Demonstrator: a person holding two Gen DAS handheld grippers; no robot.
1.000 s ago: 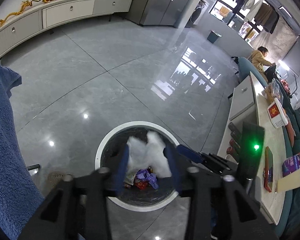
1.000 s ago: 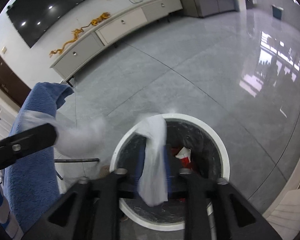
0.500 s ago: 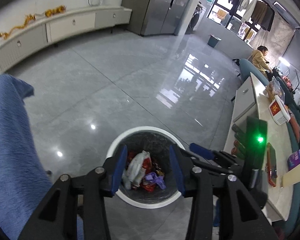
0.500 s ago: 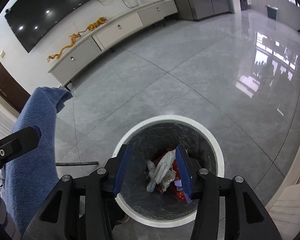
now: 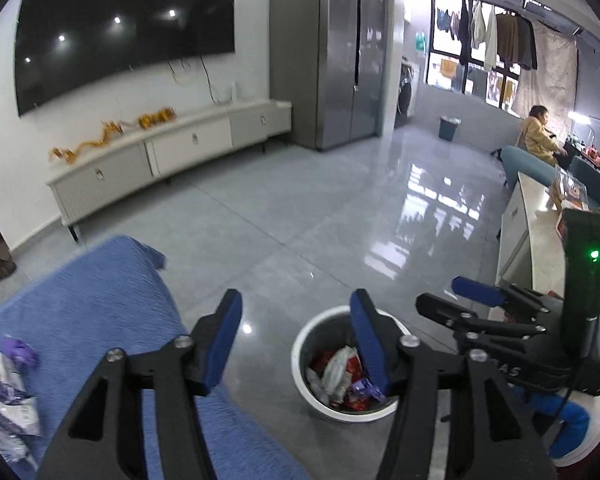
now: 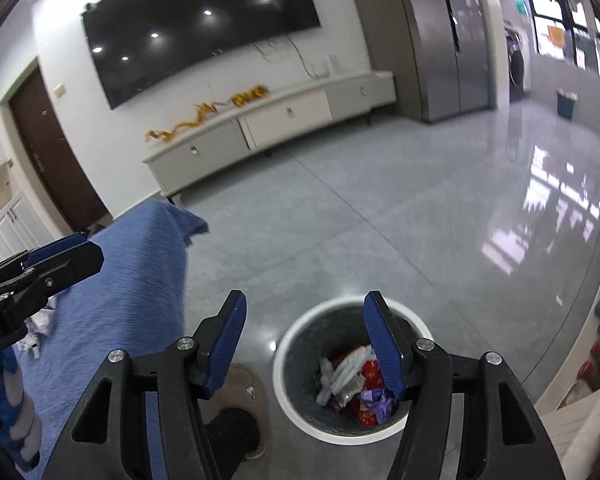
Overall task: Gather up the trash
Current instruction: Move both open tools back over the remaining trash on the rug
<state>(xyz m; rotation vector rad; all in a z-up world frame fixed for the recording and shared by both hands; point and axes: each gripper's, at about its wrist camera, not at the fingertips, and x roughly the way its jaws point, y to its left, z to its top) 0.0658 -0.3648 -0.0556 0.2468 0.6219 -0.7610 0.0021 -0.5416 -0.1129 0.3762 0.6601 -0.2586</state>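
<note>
A round white-rimmed trash bin (image 5: 300, 348) stands on the grey floor, holding white tissues and red and purple wrappers; it also shows in the right wrist view (image 6: 284, 344). My left gripper (image 5: 296, 320) is open and empty, raised above and left of the bin. My right gripper (image 6: 306, 320) is open and empty, raised above the bin's left rim; it shows at the right of the left wrist view (image 5: 476, 292). More trash, purple and white wrappers (image 5: 8, 396), lies on the blue-covered surface (image 5: 92, 304) at left, also in the right wrist view (image 6: 40, 324).
A low white cabinet (image 5: 172, 152) and a wall TV (image 5: 120, 28) stand at the back. A long counter (image 5: 540, 236) with items runs along the right, a seated person (image 5: 538, 136) beyond it. A slippered foot (image 6: 236, 416) is left of the bin.
One second ago each gripper held a white tissue over the bin. Both opened and dropped them in. Both grippers have since lifted and tilted up, shifting left of the bin.
</note>
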